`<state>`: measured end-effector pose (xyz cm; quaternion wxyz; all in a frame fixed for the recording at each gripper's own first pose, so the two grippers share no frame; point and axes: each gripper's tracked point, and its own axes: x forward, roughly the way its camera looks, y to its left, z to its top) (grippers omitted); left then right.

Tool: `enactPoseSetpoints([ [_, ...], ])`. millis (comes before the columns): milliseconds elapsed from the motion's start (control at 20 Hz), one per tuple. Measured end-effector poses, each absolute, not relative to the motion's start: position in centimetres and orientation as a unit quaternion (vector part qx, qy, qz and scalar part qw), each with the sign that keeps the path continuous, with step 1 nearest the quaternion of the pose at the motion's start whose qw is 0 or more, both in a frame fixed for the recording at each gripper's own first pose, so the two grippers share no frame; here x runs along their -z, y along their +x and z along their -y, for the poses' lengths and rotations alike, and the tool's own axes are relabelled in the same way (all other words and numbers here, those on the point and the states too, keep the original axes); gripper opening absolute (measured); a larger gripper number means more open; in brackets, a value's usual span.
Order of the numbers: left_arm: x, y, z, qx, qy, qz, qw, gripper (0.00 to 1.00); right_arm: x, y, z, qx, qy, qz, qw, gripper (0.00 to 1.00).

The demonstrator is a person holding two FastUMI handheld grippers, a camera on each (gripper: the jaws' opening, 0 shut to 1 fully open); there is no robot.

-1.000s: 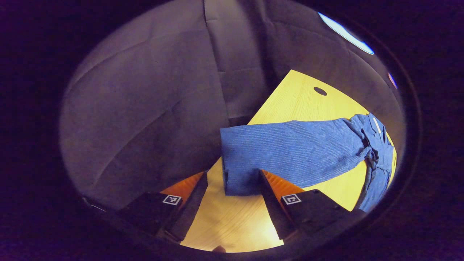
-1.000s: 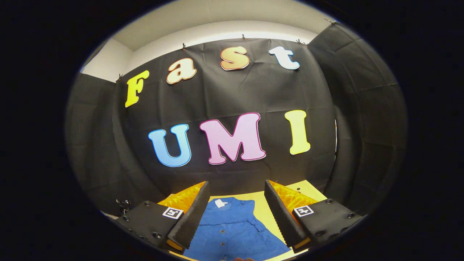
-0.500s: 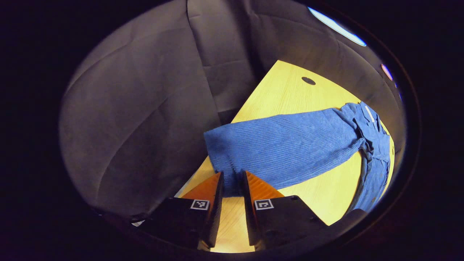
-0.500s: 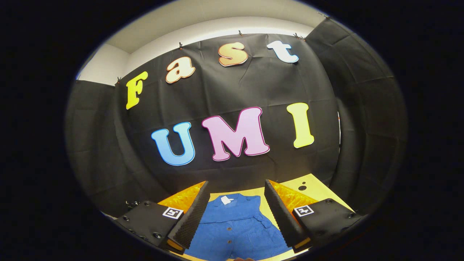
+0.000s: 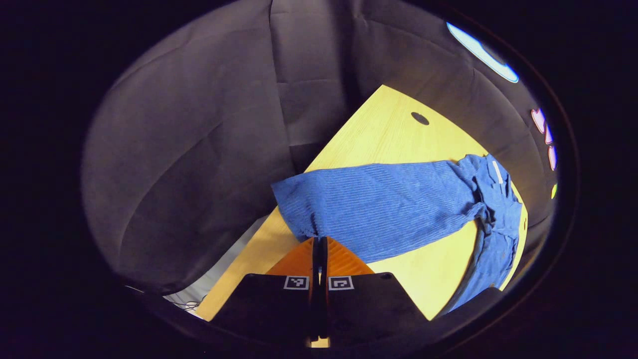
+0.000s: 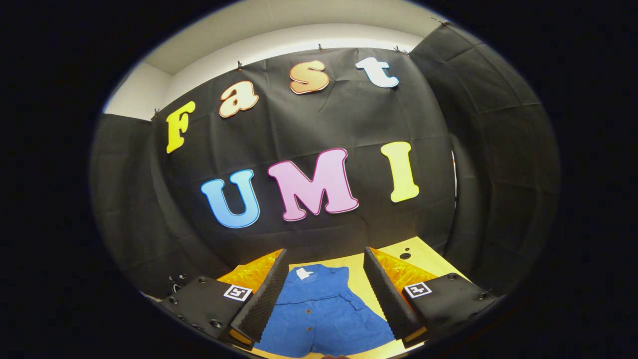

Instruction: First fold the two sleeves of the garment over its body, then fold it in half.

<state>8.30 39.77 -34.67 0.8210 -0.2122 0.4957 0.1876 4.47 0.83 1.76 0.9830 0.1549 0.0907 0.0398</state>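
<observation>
A blue corduroy garment lies on the yellow wooden table (image 5: 394, 129). In the left gripper view one long sleeve (image 5: 389, 204) stretches from the body (image 5: 498, 219) at the right toward me. My left gripper (image 5: 319, 240) is shut on the near corner of the sleeve's cuff, at the table's left edge. In the right gripper view the garment's buttoned front (image 6: 324, 309) with a white collar label (image 6: 303, 273) lies below and between the fingers. My right gripper (image 6: 325, 251) hangs open above it, with nothing between its fingers.
The table has a round cable hole (image 5: 419, 118) near its far corner, and this hole (image 6: 404, 256) also shows in the right gripper view. Black cloth walls close in the booth behind and beside the table. Cables and pale floor (image 5: 199, 294) show beyond the table's left edge.
My left gripper went from wide open around the cuff to shut on it, and the cuff end now looks pinched and pulled in. The right gripper stayed open, shifting only slightly.
</observation>
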Motion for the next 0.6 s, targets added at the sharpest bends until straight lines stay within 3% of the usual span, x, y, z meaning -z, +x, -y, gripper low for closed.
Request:
enactPoseSetpoints([
  [600,23.8,14.5,-28.7,-0.056,-0.205,-0.41,0.887,0.0,-1.4,4.9,1.8,-0.052,0.174,-0.097,0.979,0.95],
])
